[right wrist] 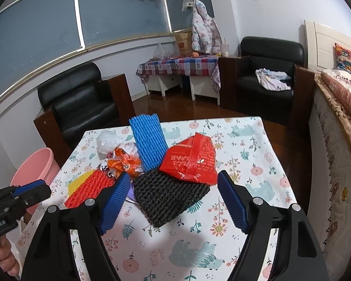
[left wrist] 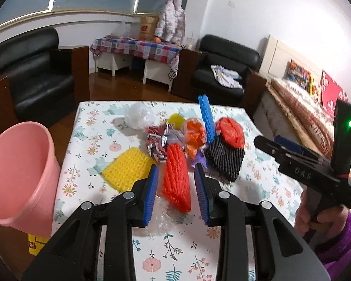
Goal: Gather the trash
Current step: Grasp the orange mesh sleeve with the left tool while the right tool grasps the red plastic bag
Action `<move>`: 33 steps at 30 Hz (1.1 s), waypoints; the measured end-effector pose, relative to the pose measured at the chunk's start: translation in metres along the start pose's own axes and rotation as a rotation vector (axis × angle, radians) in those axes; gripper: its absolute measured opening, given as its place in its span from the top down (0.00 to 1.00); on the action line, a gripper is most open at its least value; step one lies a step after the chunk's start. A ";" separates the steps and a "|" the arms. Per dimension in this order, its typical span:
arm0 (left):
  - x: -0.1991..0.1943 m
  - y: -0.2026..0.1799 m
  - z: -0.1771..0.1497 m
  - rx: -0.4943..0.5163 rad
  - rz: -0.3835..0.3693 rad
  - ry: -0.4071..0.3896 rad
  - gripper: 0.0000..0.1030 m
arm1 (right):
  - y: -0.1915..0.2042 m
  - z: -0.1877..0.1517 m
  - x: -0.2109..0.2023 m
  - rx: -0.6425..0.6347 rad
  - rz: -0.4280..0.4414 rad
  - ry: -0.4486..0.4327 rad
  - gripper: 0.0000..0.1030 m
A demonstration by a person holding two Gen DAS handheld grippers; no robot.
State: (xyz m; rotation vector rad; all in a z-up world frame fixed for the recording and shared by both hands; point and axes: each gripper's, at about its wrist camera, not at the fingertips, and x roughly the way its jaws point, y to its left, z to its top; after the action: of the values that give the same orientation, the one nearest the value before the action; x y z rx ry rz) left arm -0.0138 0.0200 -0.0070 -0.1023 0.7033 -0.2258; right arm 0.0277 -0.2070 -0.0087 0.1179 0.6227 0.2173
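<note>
I aim my open left claw (left wrist: 176, 187) around the red foam net sleeve (left wrist: 176, 178) on the floral bench (left wrist: 175, 253); my right claw (right wrist: 173, 201) gapes empty; next, squeeze, then carry to the pink plastic bin (left wrist: 18, 171)

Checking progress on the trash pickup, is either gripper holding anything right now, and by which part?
Nothing is held. The left gripper stands open around the red foam net, pads clear of it. The right gripper is open above the black foam net.
</note>
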 end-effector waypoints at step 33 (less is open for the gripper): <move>0.015 0.004 0.014 0.026 -0.050 0.025 0.90 | -0.031 0.004 0.031 0.081 0.011 0.062 0.36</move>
State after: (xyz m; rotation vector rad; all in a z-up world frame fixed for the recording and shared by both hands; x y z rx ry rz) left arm 0.0072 0.0206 -0.0069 -0.0924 0.7230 -0.2843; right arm 0.0596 -0.2302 -0.0287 0.1936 0.6932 0.2074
